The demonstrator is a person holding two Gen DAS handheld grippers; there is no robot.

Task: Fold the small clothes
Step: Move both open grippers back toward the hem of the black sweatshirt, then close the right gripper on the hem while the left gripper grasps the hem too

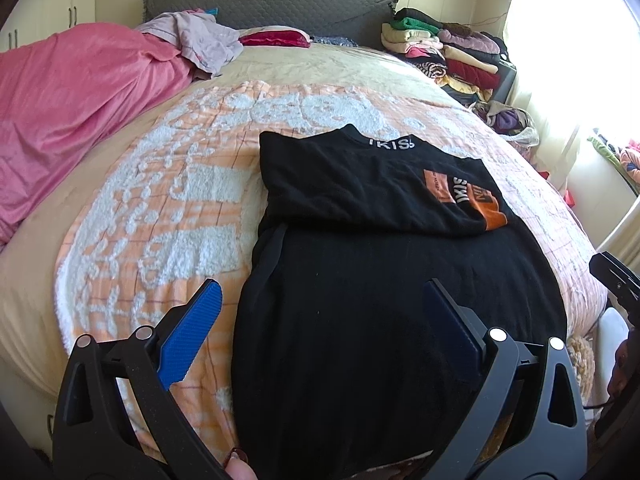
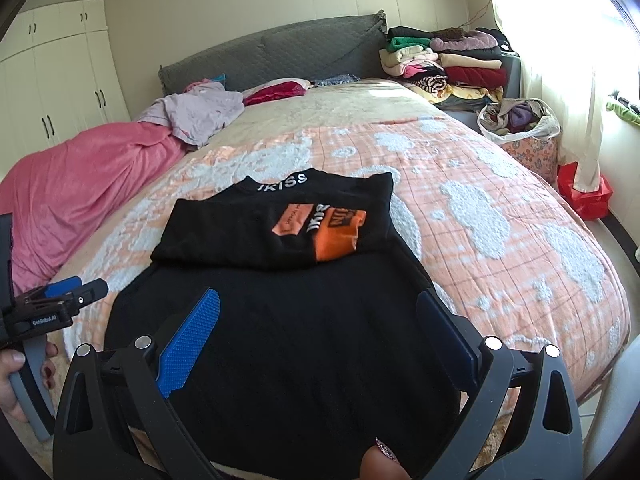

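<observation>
Two grippers: left gripper (image 1: 320, 332) and right gripper (image 2: 318, 338) hang over the near end of the bed, each with fingers spread wide and nothing between them.
Left fingers: the left pad (image 1: 192, 336) is above the blanket just beside the shirt's left edge, the other above the black cloth; whether they touch the fabric cannot be told.
Right fingers: both pads (image 2: 190, 344) are above the shirt's near half; contact cannot be told.
Hand: a hand (image 2: 12, 376) grips the left gripper's handle at the right camera's left edge.
Shirt: black shirt (image 1: 360, 280) lies flat on the orange-and-white blanket (image 1: 160, 200), long axis running from the near edge toward the headboard, collar lettering at the far end, its far part doubled over with an orange print showing.
Beyond: pink cover (image 1: 72, 100) at left, clothes stack (image 2: 448, 64) at far right, grey headboard (image 1: 272, 4).
</observation>
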